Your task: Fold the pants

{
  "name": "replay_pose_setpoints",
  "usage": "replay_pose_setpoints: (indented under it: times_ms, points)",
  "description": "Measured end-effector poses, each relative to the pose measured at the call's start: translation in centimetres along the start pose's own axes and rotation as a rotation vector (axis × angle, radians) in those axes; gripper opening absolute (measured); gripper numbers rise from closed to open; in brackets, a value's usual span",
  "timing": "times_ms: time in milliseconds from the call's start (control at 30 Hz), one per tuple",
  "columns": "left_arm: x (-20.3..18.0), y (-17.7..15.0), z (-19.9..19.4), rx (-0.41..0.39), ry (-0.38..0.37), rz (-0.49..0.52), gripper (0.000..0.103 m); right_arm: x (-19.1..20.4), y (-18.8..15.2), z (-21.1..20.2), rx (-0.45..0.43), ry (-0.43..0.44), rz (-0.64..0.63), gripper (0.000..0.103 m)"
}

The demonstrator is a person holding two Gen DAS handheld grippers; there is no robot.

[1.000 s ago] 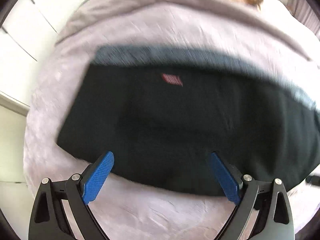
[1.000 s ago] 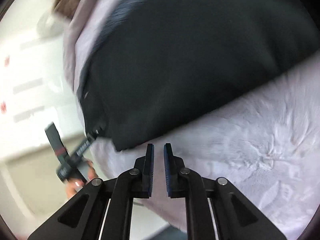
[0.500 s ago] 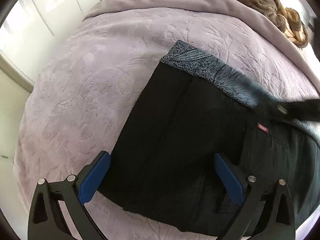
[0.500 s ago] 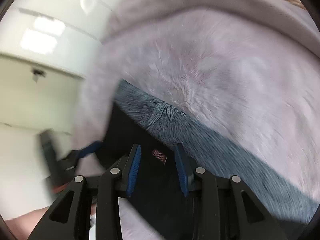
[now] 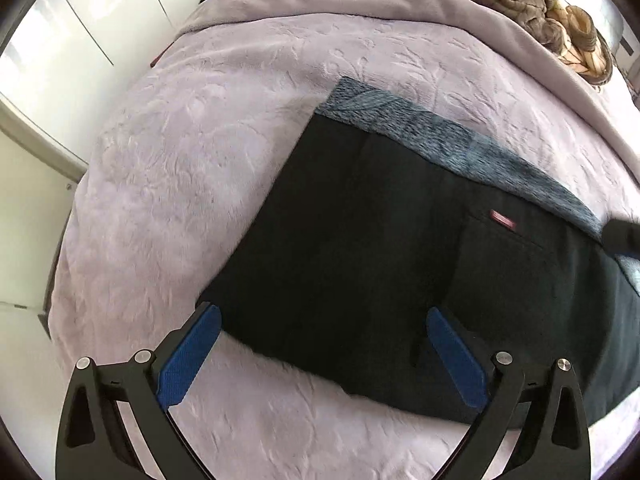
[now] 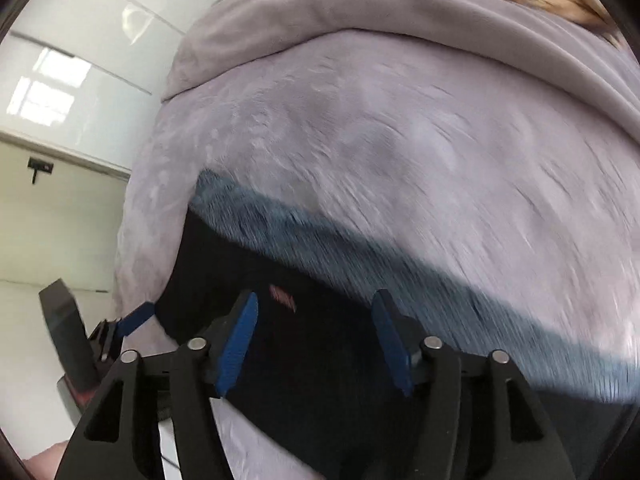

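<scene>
Black pants (image 5: 380, 256) lie flat on a lilac bedspread (image 5: 180, 168), with a grey-blue fleecy lining (image 5: 420, 128) showing along the far edge and a small red label (image 5: 503, 220). My left gripper (image 5: 324, 320) is open and empty, hovering over the pants' near edge. My right gripper (image 6: 314, 304) is open and empty above the pants (image 6: 280, 352) near the red label (image 6: 282, 298); the lining (image 6: 320, 236) lies just beyond it. The left gripper's blue finger (image 6: 136, 318) shows at the pants' left end.
A brown plush throw (image 5: 540, 8) lies at the bed's far right corner. White wardrobe doors (image 5: 60, 60) stand left of the bed. The bed's edge drops off at the left (image 6: 124, 240).
The right gripper has opened from nearly shut and swung from the pants' end round over their top by the label. The left gripper stayed open and shifted along the near edge.
</scene>
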State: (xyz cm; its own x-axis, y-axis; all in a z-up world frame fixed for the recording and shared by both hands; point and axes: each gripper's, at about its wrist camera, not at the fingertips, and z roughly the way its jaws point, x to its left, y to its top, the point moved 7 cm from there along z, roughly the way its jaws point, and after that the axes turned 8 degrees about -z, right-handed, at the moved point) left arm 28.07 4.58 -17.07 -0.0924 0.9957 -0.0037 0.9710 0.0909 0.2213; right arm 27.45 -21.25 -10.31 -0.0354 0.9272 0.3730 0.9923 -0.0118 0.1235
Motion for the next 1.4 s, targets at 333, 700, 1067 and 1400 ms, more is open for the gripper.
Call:
replay_pose_setpoints:
  times_ms: [333,700,1067,1400]
  points:
    - [-4.9,-5.4,-4.3,0.045,-0.030,0.111,0.103,-1.0,-8.6,-3.8,0.022,-0.060,0.132,0.079]
    - [-12.4,-12.2,-8.5,0.086,-0.091,0.297,0.103,-3.5,-16.6,-7.5,-0.040,-0.124,0.303,0.080]
    - [-19.6,-16.2,-10.4,0.117,-0.093,0.415,0.103,-8.7,-23.2,-11.3,-0.112,-0.142,0.509,0.080]
    - [-29.1,-17.7,-10.2,0.127,-0.080,0.507,0.103,-17.7,-27.5,-16.2,-0.179,-0.151,0.625,0.080]
